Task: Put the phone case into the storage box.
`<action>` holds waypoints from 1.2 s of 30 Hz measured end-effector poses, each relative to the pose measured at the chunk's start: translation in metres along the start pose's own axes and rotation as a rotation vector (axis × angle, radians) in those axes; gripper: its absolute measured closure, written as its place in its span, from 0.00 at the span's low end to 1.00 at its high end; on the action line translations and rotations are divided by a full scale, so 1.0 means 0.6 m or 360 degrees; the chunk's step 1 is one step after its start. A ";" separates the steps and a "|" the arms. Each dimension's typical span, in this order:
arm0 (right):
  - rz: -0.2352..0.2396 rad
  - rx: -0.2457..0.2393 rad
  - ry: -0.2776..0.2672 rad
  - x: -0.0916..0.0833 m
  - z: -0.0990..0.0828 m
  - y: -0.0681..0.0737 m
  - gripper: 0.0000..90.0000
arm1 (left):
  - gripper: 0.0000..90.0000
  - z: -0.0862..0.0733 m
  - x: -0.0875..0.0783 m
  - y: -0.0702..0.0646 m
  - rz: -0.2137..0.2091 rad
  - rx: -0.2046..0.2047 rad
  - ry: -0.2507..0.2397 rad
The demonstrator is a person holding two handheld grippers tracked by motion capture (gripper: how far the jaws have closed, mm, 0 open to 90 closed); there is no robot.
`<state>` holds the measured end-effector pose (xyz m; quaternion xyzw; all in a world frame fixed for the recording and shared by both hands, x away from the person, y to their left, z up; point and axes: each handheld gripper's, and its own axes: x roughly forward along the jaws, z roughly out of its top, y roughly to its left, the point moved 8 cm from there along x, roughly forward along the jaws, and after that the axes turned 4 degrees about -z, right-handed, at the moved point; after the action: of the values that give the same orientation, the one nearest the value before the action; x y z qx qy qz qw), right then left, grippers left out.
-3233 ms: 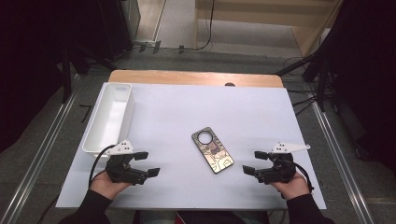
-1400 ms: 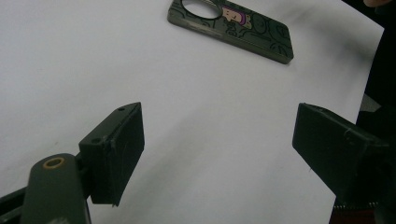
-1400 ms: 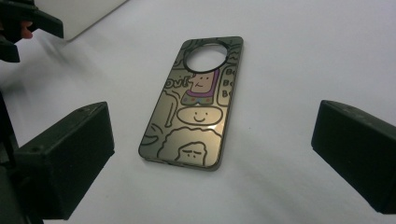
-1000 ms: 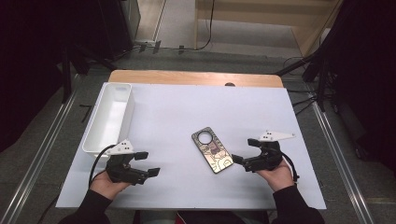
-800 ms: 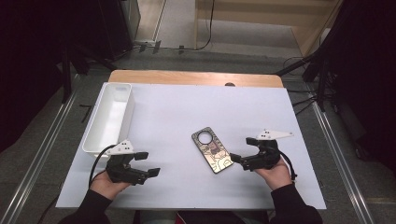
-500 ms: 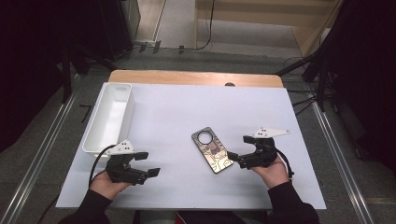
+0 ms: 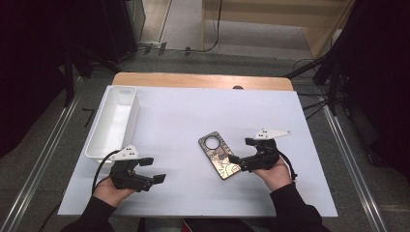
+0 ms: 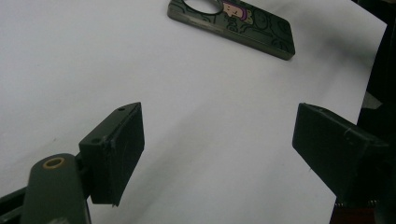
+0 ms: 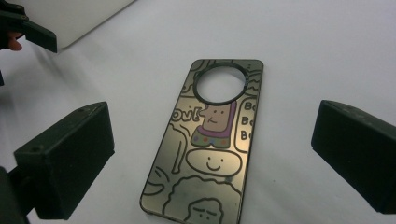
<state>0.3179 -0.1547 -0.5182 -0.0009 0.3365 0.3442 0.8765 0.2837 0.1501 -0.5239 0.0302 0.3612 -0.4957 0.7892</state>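
Note:
A phone case (image 7: 219, 154) with cartoon drawings and a round camera hole lies flat on the white table cover (image 7: 193, 116), right of the middle. My right gripper (image 7: 237, 157) is open at the case's near right end, its jaws straddling that end. In the right gripper view the case (image 9: 210, 140) lies between the two spread jaws, not touched. My left gripper (image 7: 153, 170) rests open near the front left, well apart from the case. In the left gripper view the case (image 8: 233, 23) lies far ahead, beyond the empty gap between the jaws.
A long white tray (image 7: 113, 121) stands empty along the left edge of the cover. The wooden table edge (image 7: 203, 80) shows at the back. Metal rails (image 7: 43, 159) run along both sides on the floor.
My right gripper has moved left from the front right of the table up to the phone case's end. The left gripper and the case have stayed still.

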 end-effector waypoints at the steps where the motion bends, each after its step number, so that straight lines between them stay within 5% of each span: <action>1: -0.0001 -0.0001 0.0000 0.002 0.001 0.001 0.00 | 0.18 0.000 0.000 -0.001 -0.0002 0.0000 -0.0003; 19: -0.0015 -0.0024 0.0001 0.053 0.035 0.026 0.00 | 0.18 0.000 -0.001 -0.001 -0.0004 0.0002 -0.0008; 36: -0.0049 -0.0029 0.0017 0.067 0.032 0.028 0.00 | 0.18 0.000 -0.002 -0.001 -0.0007 0.0004 -0.0010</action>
<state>0.3408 -0.1133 -0.5234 -0.0160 0.3380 0.3338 0.8798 0.2831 0.1505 -0.5230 0.0289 0.3582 -0.4981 0.7891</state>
